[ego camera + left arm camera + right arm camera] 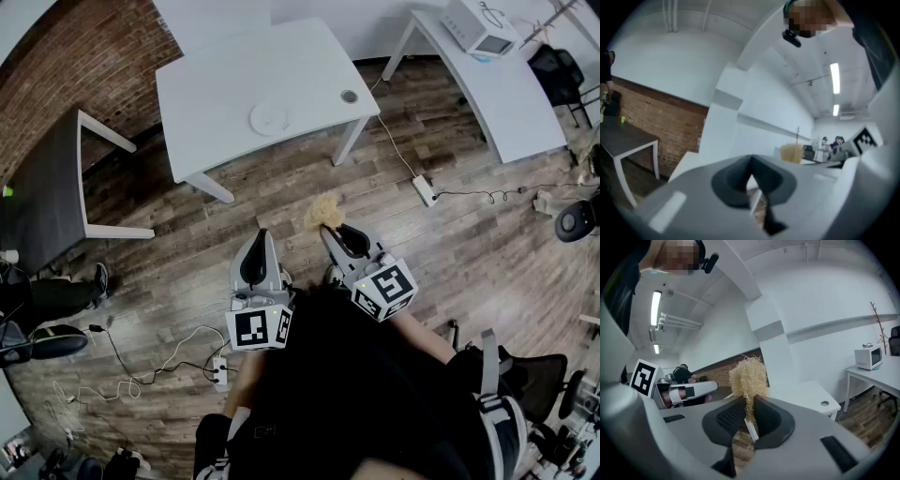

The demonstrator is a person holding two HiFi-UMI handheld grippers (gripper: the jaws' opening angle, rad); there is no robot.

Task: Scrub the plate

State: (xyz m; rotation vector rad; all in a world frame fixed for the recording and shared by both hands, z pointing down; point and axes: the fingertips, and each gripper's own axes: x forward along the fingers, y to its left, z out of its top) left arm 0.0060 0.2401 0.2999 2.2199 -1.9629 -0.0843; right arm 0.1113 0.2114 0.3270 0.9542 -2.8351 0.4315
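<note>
A white plate (269, 118) lies on the white table (216, 84) ahead, far from both grippers. My right gripper (328, 231) is shut on a tan straw-like scrubber (323, 213), whose tuft (748, 377) sticks up from between the black pads. My left gripper (260, 234) is held beside it over the wooden floor, shut with nothing in it. In the left gripper view the scrubber (791, 152) and the right gripper show at the right. The plate is not visible in either gripper view.
A dark table (42, 183) stands at the left by the brick wall. Another white table (506, 80) at the right carries a microwave (478, 26). A power strip (425, 190) and cables lie on the floor. Office chairs (562, 66) stand at the far right.
</note>
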